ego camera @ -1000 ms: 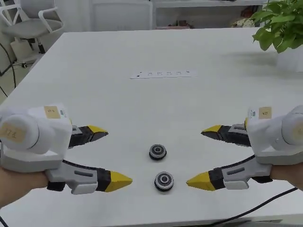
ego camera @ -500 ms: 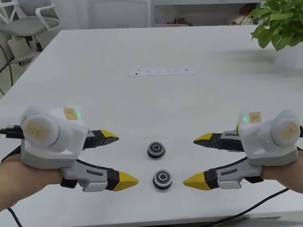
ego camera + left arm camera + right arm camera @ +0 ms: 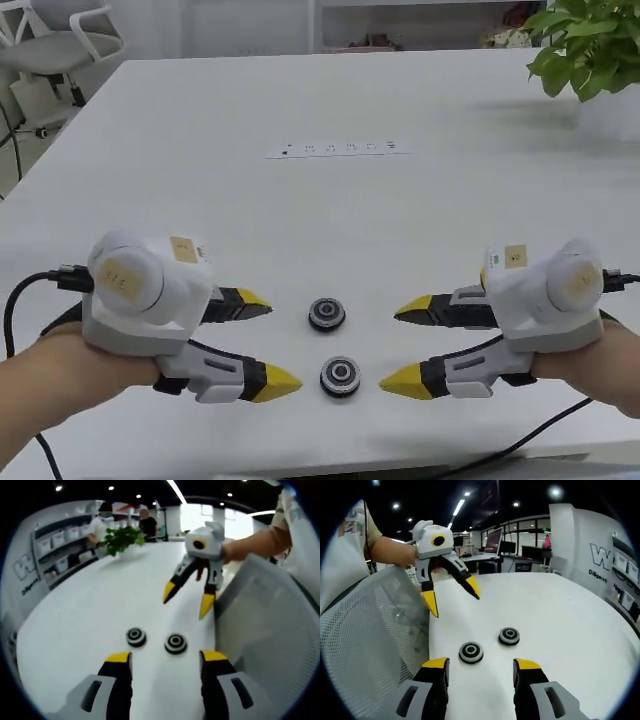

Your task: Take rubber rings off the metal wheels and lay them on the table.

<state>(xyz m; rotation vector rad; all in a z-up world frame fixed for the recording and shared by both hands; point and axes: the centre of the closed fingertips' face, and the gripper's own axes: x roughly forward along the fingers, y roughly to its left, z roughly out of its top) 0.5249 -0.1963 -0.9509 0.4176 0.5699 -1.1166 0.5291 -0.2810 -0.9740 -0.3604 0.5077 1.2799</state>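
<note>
At the front edge of the table (image 3: pixel 300 100), both grippers have crept inward vs a sec ago. The left gripper (image 3: pixel 283 343) and right gripper (image 3: pixel 390 346) now sit closer to the two wheels, tips facing each other w/ the wheels between them. The whole head view shifted a bit too, so some of that is just the headset moving, but the gap from tips to wheels def looks smaller. Jaws on both are spread wide, nothing held. The far wheel (image 3: pixel 326 314) and near wheel (image 3: pixel 340 376) lie flat, just beside each other and not touching afaict, w/ the black rings (image 3: pixel 323 377) still on both. So imo this is the approach, zero rings off so far. The next bit prob needs one gripper pinning a wheel while the other peels its ring. Containers: only a pot (image 3: pixel 612 120) at the back right w/ a plant (image 3: pixel 585 45) in it, well away from the work. The rings are meant to go straight on the tabletop.
</note>
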